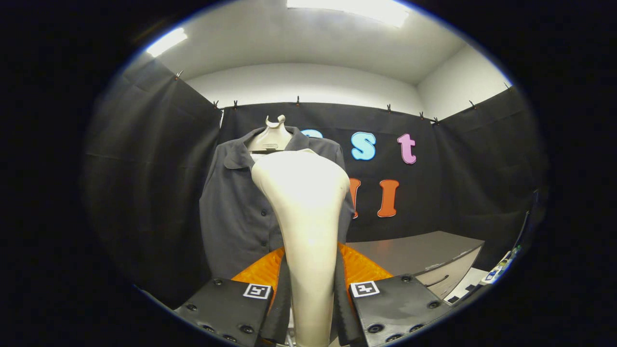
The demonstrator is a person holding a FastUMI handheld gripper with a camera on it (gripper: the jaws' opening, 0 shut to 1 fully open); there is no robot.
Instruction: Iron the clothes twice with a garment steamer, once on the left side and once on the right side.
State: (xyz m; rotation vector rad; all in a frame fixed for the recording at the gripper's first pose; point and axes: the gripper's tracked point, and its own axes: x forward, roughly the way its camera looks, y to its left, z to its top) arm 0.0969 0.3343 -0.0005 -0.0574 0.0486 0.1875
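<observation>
The gripper [311,308] is carrying the steamer [306,212] upright, its two fingers [282,308] closing in on the cream handle from both sides, so the grip is looking snug on the narrow lower neck. The wide head is flaring up just ahead of the fingers, facing the shirt [236,212], which is hanging on a hanger [271,137] against the far wall of the booth, a little to the left. The head is covering the shirt's right half, and I cannot tell whether it is touching the cloth or hovering near it. The steamer's shell is looking smooth and hard, probably a bit slippery and top-heavy, so holding it low on the neck as now is asking for firm pressure to stop it rocking. The shirt is looking soft and light, hanging loose with its button row showing, so it is likely to swing away under any push; gentle strokes down each side seem wise. A grey counter [419,253] is sitting off to the far right, with something orange [258,272] showing behind the fingers.
</observation>
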